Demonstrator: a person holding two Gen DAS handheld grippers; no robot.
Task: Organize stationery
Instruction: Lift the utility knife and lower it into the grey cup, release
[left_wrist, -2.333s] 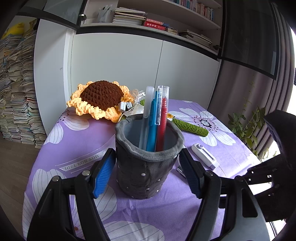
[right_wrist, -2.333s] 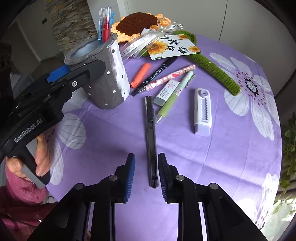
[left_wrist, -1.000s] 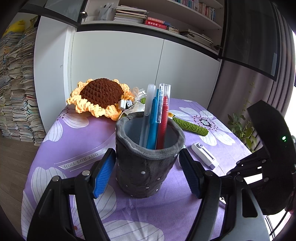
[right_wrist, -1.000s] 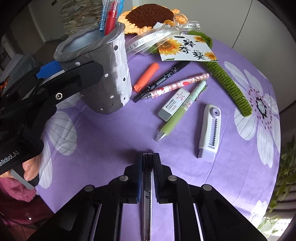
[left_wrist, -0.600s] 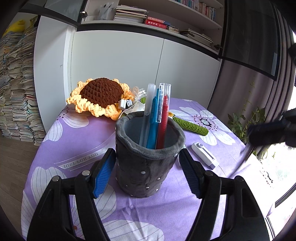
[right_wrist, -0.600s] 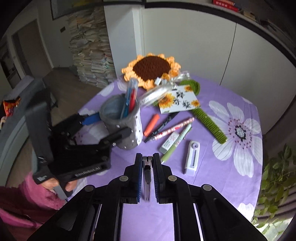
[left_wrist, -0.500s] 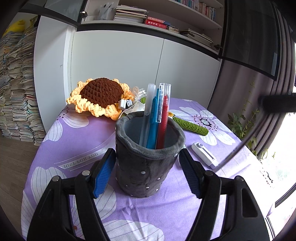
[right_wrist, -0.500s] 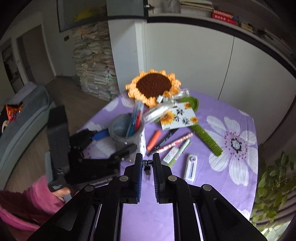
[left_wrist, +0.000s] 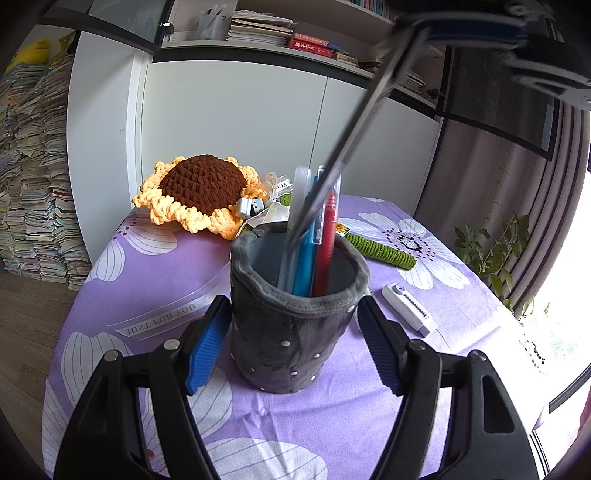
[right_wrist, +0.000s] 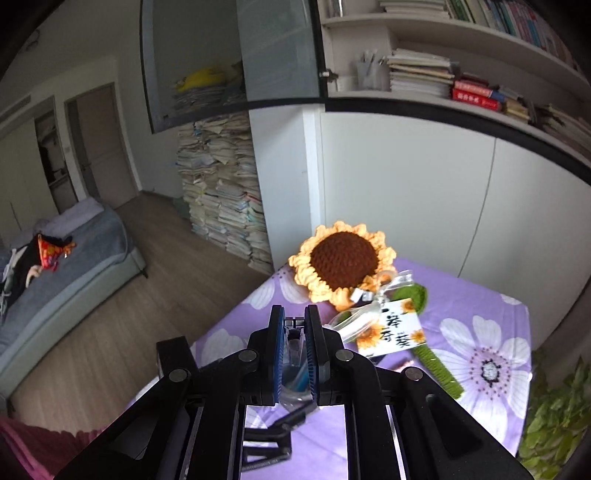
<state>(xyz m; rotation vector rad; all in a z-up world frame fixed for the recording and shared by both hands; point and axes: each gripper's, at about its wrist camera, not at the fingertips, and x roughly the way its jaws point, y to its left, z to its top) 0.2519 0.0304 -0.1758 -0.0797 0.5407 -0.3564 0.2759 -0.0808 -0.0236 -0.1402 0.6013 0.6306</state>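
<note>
A grey dotted pen cup (left_wrist: 291, 332) stands on the purple flowered tablecloth (left_wrist: 147, 280). My left gripper (left_wrist: 292, 314) is shut on it, one blue pad on each side. A red pen (left_wrist: 327, 243), a blue pen (left_wrist: 304, 266) and a clear one stand in the cup. My right gripper (left_wrist: 476, 29) hangs high at the upper right, shut on a slim black utility knife (left_wrist: 354, 129). The knife slants down and its tip sits by the pens, just above the cup's mouth. In the right wrist view the right gripper (right_wrist: 294, 354) pinches the knife's end (right_wrist: 294, 325), with the cup half hidden below the fingers.
A crocheted sunflower (left_wrist: 201, 192) lies at the table's back, with its green stem (left_wrist: 380, 251) and a tag card (right_wrist: 391, 330). A white correction tape (left_wrist: 408, 310) lies right of the cup. White cabinets, bookshelves and paper stacks (right_wrist: 221, 192) stand behind; a plant (left_wrist: 491, 243) grows at the right.
My right gripper has lifted the knife off the table and swung it over the cup, so the blade now points down at the cup's mouth. The left gripper and cup stayed still.
</note>
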